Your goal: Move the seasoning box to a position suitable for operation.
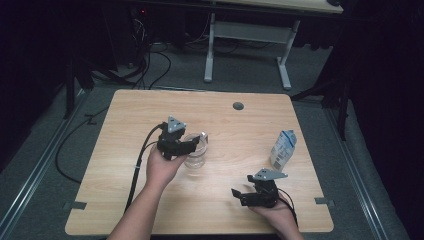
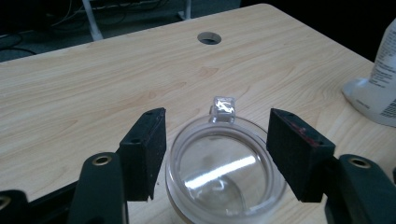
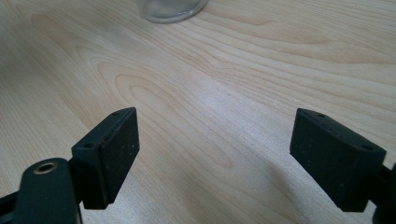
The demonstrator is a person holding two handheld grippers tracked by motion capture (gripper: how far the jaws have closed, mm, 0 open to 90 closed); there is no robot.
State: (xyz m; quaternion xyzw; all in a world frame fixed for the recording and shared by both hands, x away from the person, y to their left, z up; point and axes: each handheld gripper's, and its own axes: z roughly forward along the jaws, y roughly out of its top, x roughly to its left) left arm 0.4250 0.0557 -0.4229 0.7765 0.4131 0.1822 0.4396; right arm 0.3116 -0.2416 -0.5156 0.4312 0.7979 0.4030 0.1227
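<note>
With the left tongs (image 2: 217,154) straddling the clear lidded jar (image 2: 224,170) mid-worktop (image 1: 125,130), pads not yet pressing (right tongs (image 3: 215,158) gaped empty, nearer), the grasp seemingly needed closing next.

A light wooden table (image 1: 150,115) was seen from above, with a round grommet hole (image 1: 238,106) near its far edge. A clear glass jar (image 1: 195,150) was stood upright near the table's middle. The left gripper (image 1: 192,146) was held at the jar's left side, its jaws reaching around the rim; whether the pads pressed on the glass could not be told. The right gripper (image 1: 239,195) was held low near the front right, jaws apart and pointed left, well apart from the jar. A small blue-and-white carton (image 1: 283,149) was stood upright near the right edge, beyond the right gripper.
</note>
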